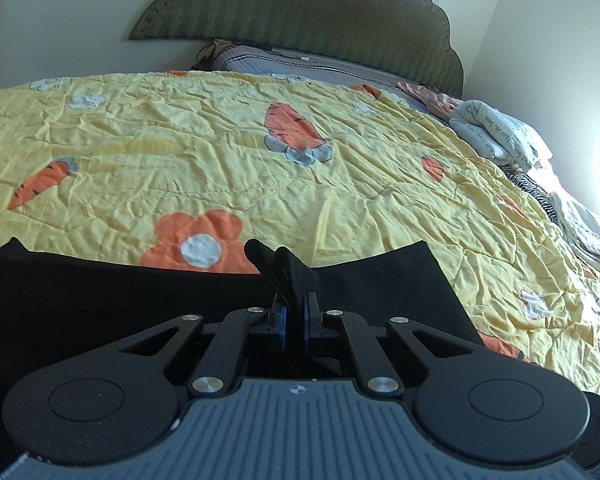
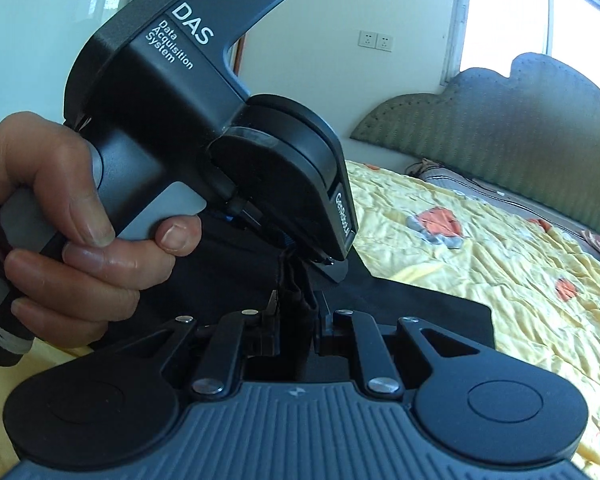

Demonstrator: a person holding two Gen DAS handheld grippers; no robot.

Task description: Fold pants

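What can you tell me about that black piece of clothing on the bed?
The black pants are plain, dark, matte cloth, lying mostly flat on the yellow flowered quilt. A bunched fold of their edge is pinched in the left gripper, and the right gripper clamps another bunch close beside it.

Matt black cloth pants (image 1: 100, 292) lie on a crinkled yellow quilt (image 1: 220, 160) of soft printed cotton. The left gripper (image 2: 300, 264) shows a finely textured matt plastic shell with a smooth grey handle; the right gripper (image 2: 296, 308) has ribbed plastic and shiny metal rivets.
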